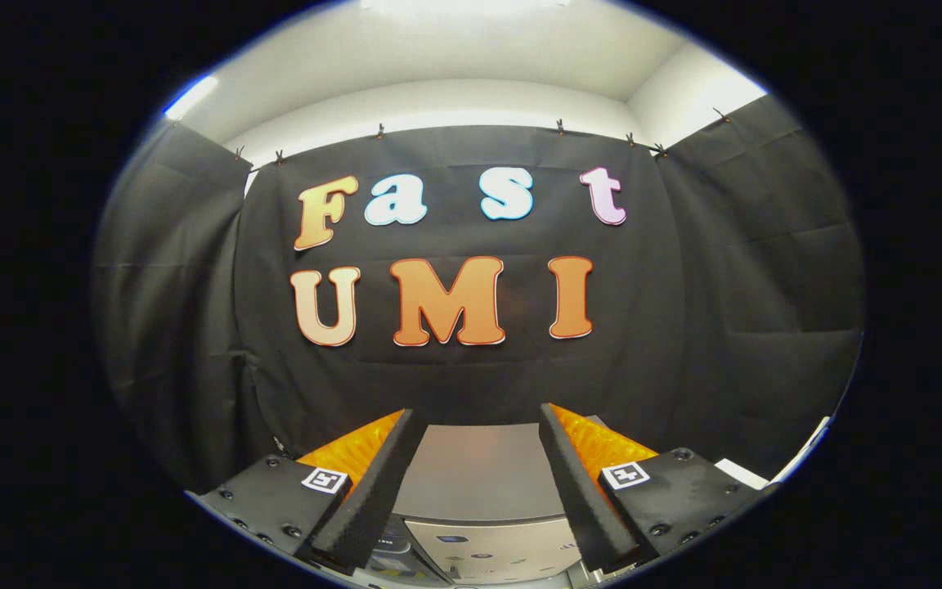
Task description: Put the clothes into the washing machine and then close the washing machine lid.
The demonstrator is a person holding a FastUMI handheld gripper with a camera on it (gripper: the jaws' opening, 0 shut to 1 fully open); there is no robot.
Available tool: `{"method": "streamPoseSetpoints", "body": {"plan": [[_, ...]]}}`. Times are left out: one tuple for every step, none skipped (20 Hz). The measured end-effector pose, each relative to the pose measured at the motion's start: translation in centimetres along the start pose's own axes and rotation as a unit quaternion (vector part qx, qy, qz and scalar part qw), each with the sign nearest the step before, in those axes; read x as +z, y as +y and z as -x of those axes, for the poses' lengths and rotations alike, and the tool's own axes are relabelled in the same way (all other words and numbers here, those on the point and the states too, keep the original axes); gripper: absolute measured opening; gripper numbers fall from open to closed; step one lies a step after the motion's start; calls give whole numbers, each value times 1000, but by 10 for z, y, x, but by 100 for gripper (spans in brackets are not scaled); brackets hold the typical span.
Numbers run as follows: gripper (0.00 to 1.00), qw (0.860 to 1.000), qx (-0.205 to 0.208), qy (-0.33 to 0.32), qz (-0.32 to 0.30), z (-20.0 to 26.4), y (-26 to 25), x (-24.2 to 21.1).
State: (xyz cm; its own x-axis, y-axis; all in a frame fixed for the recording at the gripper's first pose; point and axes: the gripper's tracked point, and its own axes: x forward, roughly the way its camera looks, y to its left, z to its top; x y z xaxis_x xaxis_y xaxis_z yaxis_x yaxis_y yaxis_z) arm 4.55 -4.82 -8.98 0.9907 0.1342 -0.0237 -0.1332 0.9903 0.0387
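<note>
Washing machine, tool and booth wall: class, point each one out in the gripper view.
washing machine (479, 474): gripper view, flat grey lid top.
tool (477, 425): gripper view, open gap midway between fingertips.
booth wall (733, 311): gripper view, bare black cloth.

We see black cloth (684, 327) hung by small clips (559, 125) across the booth's back and side walls. Above it run pale upper walls (438, 102) and a white ceiling (455, 41), with what may be a light strip (190, 96).

You see the washing machine (479, 478) with its flat grey lid shut, nothing on top, below your gripper's (477, 425) spread fingers.
</note>
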Motion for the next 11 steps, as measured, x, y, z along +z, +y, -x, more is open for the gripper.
{"method": "streamPoseSetpoints", "body": {"plan": [[97, 1000, 3, 2, -4, 5, -6, -1], [97, 1000, 6, 0, -6, 7, -10, -2], [97, 1000, 9, 1, -7, 10, -12, -2], [97, 1000, 8, 2, -8, 12, -18, -1], [97, 1000, 11, 1, -6, 14, -20, 0], [97, 1000, 11, -2, -4, 16, -21, 3], [96, 1000, 11, -4, 3, 15, -22, 4], [96, 1000, 10, -7, 10, 14, -23, 6], [96, 1000, 7, -9, 14, 15, -25, 9], [96, 1000, 9, -10, 15, 15, -25, 9], [96, 1000, 11, -10, 14, 16, -22, 11]]}}
